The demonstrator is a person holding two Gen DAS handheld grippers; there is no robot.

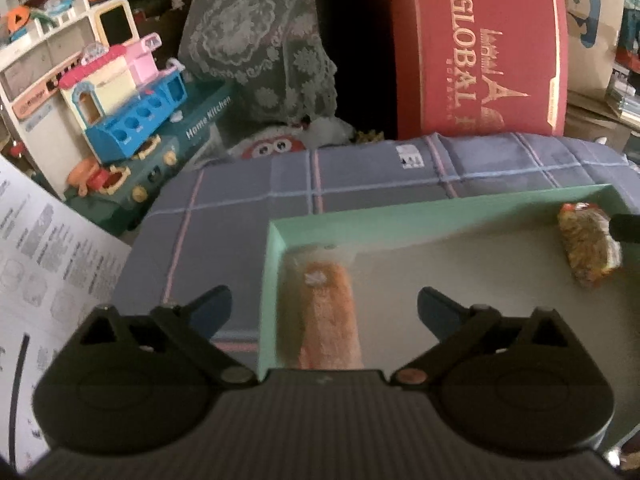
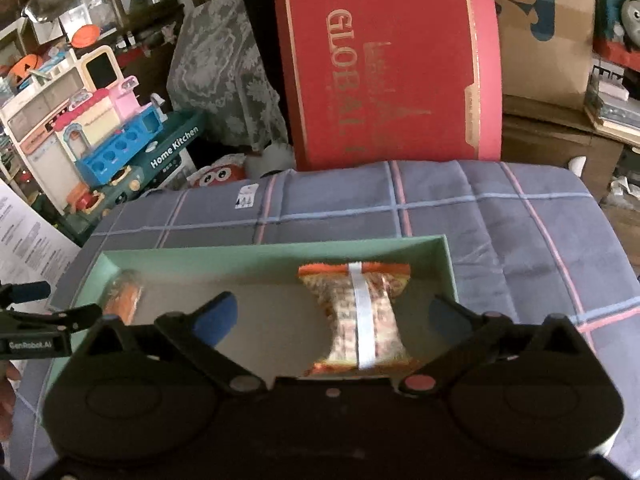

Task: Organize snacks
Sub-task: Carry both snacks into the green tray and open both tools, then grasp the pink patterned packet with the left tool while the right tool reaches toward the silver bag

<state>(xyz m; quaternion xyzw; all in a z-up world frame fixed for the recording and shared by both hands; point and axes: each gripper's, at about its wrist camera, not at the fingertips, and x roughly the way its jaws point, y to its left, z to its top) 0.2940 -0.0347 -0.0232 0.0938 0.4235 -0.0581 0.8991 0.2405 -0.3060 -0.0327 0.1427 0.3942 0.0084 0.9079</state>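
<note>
Two snack packets point(image 2: 360, 316) lie in the green tray point(image 2: 256, 250) under both spread, empty claws point(image 1: 324, 312), red box point(image 2: 384, 64) behind.

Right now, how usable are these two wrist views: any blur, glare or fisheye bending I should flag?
Left wrist view: the orange snack in the green box is smeared by blur, and the corners go dark. Right wrist view: the wrapped snack is soft too, with glare on its white strip; the red box bows outward from fisheye distortion. Both are dim indoors.
</note>
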